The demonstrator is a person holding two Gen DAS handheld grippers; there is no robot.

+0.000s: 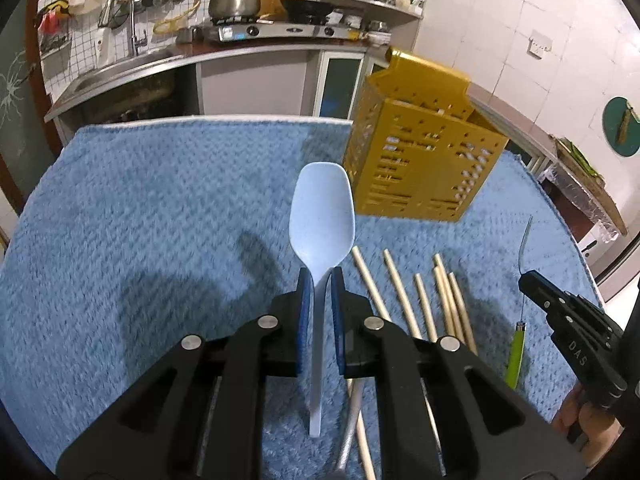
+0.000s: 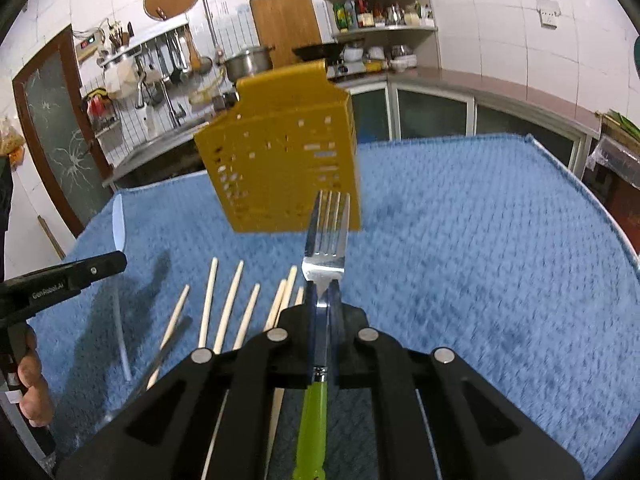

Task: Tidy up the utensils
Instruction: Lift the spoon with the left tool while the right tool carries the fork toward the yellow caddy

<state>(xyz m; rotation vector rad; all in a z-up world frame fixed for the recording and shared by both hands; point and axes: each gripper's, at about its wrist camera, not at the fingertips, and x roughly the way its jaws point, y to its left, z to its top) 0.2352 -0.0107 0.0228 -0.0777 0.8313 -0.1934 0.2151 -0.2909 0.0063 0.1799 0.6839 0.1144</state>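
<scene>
My left gripper (image 1: 320, 276) is shut on a light blue plastic spoon (image 1: 322, 216), bowl pointing forward, held above the blue towel (image 1: 140, 220). My right gripper (image 2: 325, 286) is shut on a metal fork (image 2: 326, 236) with a green handle (image 2: 312, 428), tines pointing at the yellow perforated utensil holder (image 2: 280, 152). The holder (image 1: 420, 152) stands upright on the towel, ahead and right of the spoon. Several wooden chopsticks (image 1: 404, 300) lie on the towel between the grippers; they also show in the right wrist view (image 2: 228, 304). The right gripper (image 1: 576, 332) shows at the right edge of the left view.
The left gripper (image 2: 64, 280) shows at the left of the right wrist view. A metal utensil (image 2: 168, 340) lies among the chopsticks. A kitchen counter with stove and pot (image 1: 236, 0) runs behind the table. The towel's far edge (image 1: 208, 120) is near the holder.
</scene>
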